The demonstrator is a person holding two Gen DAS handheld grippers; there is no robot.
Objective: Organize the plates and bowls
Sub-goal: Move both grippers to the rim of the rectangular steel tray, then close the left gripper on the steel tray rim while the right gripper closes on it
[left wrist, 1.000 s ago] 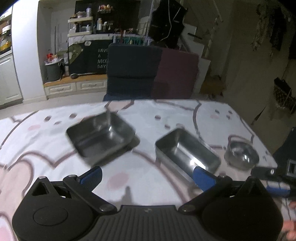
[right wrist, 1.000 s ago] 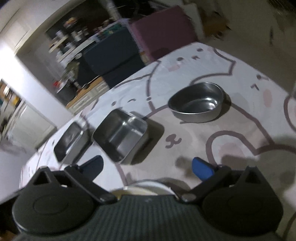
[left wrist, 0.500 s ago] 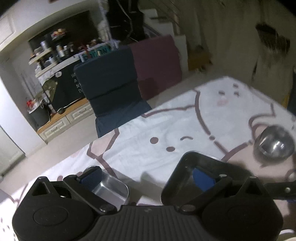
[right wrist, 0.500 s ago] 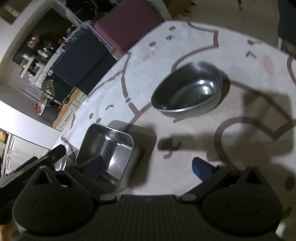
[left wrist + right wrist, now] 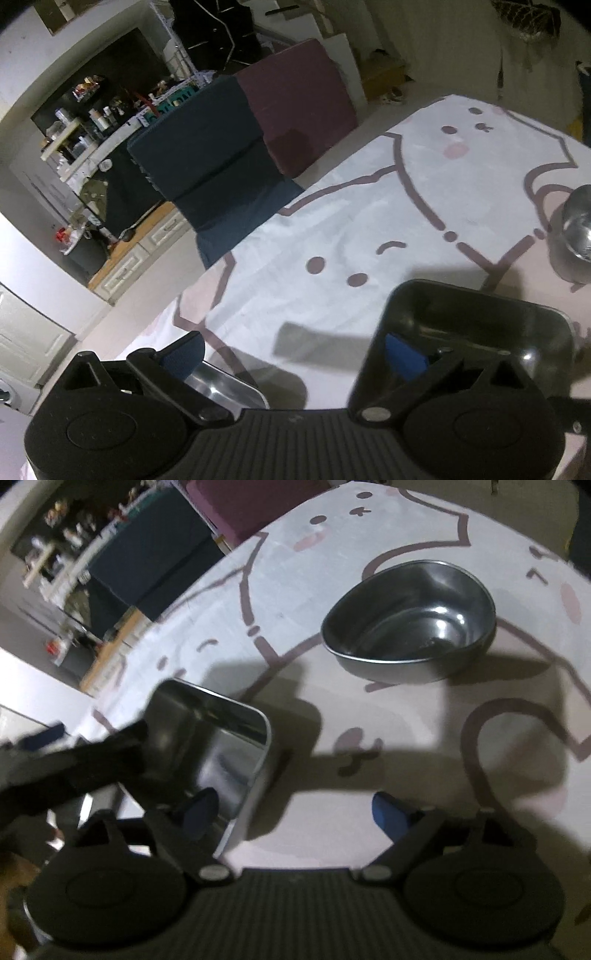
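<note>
Right wrist view has you over the counter (image 5: 369, 572), and the step looks like picking up the tray (image 5: 236, 746) to stack it. The right gripper (image 5: 295, 812) is nearly fully open and holds nothing. Its jaws have just been closing a little, with the tray's right wall between them, one finger over the inside and one over the cloth. Bring them down squarely across that wall before you pinch, and lift level so the steel does not slip.

The left gripper (image 5: 293, 354) is wide open too, gripping nothing. One finger sits inside the same tray (image 5: 480, 325) and the other hangs over the second tray (image 5: 225, 387). Both tools crowd one dish, so I'd let one hand take it and keep the fingers from clashing.

The tray sits upright, mouth up, with its long axis running away from the right gripper. The bowl (image 5: 410, 627) stands well apart beyond it, upright, with no real long axis.
</note>
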